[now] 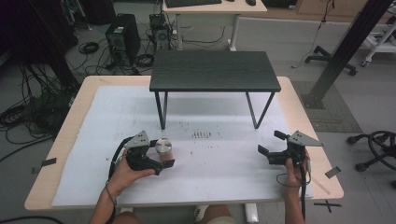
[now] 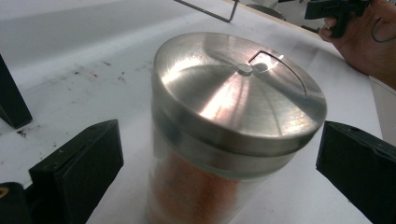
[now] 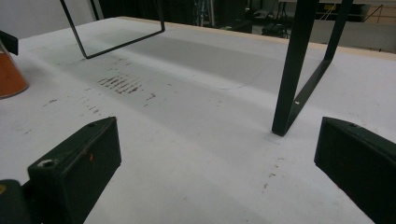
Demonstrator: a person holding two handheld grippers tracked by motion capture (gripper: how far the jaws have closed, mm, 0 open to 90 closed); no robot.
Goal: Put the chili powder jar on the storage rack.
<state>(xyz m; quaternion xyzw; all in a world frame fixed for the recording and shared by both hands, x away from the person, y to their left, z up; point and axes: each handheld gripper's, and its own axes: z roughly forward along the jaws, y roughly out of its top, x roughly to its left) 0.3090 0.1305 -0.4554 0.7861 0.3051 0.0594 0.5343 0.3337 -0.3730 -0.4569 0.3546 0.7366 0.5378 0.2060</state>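
Note:
A glass jar (image 1: 164,146) with a brushed steel lid stands upright on the white sheet (image 1: 224,177) at the left front. In the left gripper view the jar (image 2: 233,116) holds orange powder and sits between the two black jaws, with a gap on each side. My left gripper (image 1: 162,153) is open around it; the same gripper (image 2: 222,161) frames the jar up close. My right gripper (image 1: 272,143) is open above the sheet at the right front with nothing between its jaws. In the right gripper view the open gripper (image 3: 219,161) faces bare sheet, and the jar (image 3: 9,74) shows at the far left edge.
A black low shelf (image 1: 215,70) on thin metal legs (image 3: 299,70) stands at the back centre of the table. Dark smudges (image 1: 201,135) mark the sheet in front of it. The person's right hand (image 2: 359,37) appears far off in the left gripper view.

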